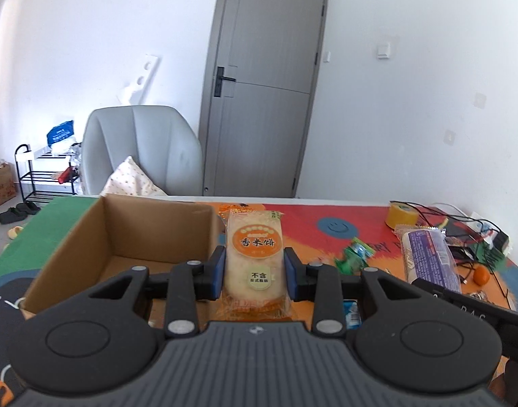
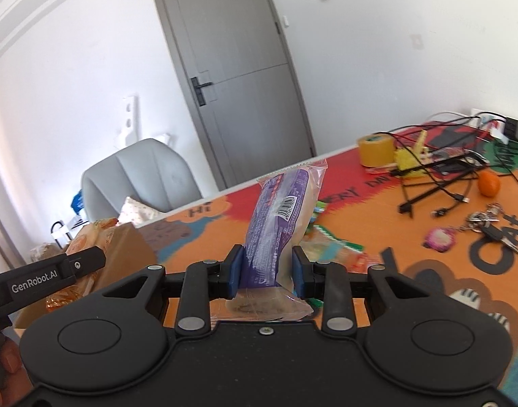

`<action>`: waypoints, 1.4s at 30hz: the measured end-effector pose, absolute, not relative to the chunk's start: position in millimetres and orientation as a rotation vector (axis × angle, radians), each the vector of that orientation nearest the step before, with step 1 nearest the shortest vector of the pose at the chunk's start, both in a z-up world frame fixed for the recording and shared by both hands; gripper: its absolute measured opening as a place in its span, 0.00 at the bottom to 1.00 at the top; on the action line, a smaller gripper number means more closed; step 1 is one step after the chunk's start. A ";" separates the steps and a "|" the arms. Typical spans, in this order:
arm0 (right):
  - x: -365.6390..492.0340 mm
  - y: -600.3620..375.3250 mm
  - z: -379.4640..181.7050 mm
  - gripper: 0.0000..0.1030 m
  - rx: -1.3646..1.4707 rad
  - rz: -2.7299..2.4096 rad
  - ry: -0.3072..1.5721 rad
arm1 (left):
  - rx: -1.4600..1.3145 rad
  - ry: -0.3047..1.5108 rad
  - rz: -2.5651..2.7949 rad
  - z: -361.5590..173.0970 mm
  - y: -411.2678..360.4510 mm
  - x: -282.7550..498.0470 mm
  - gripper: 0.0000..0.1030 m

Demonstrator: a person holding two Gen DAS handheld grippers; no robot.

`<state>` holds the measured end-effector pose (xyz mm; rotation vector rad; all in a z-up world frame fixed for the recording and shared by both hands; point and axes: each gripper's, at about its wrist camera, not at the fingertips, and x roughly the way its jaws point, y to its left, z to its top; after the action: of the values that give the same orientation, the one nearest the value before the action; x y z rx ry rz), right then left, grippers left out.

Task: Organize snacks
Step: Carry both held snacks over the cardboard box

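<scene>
Held between the pads of the left gripper (image 1: pixel 255 273): a rice cracker packet (image 1: pixel 253 254), upright, above the table mat (image 1: pixel 313 224). Left of it, on the mat, a cardboard box (image 1: pixel 123 234), open at the top. Right of the packet, clamped in the right gripper (image 2: pixel 266 271), a wrapped snack (image 2: pixel 279 217), also raised off the mat. Between and beneath the two, small loose packets (image 1: pixel 355 254) lying on the mat. Far right: tape roll (image 2: pixel 376 149), tangled cables (image 2: pixel 438 183), a round fruit (image 2: pixel 489 184), keys (image 2: pixel 486 224) nearest. Behind the table, a chair (image 1: pixel 140 149) with a cushion (image 1: pixel 130 179); right of it a door (image 1: pixel 265 81); at far left, probably a shoe rack (image 1: pixel 38 176).
</scene>
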<state>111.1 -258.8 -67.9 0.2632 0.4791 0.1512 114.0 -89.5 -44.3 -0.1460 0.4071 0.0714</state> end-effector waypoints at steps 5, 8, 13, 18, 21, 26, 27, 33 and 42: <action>112.7 -238.2 -61.8 0.30 0.245 0.194 0.470 | -0.164 0.395 0.098 -41.3 -72.8 110.6 0.33; 113.1 -227.7 -58.1 0.30 0.237 0.216 0.463 | -0.181 0.401 0.112 -41.4 -61.3 110.4 0.33; 116.1 -208.2 -54.0 0.30 0.222 0.245 0.459 | -0.195 0.394 0.140 -40.2 -41.9 107.3 0.33; 119.5 -188.3 -51.0 0.30 0.207 0.284 0.457 | -0.214 0.396 0.164 -39.8 -22.3 108.6 0.33; 120.9 -175.3 -48.8 0.30 0.196 0.304 0.454 | -0.224 0.396 0.179 -38.7 -11.0 110.6 0.33; 125.3 -158.0 -46.9 0.30 0.182 0.328 0.450 | -0.236 0.399 0.194 -38.1 6.8 114.1 0.33; 126.6 -154.8 -46.7 0.30 0.182 0.334 0.452 | -0.238 0.402 0.196 -38.4 9.9 115.0 0.33; 131.7 -132.7 -44.4 0.30 0.166 0.361 0.455 | -0.246 0.420 0.192 -40.7 23.6 123.9 0.33; 143.0 -111.4 -46.7 0.30 0.144 0.393 0.479 | -0.235 0.433 0.215 -41.8 33.6 123.0 0.41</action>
<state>143.0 -111.4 -46.7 0.1440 0.4793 0.3928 123.0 33.6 -41.8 -0.2348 0.4327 0.2146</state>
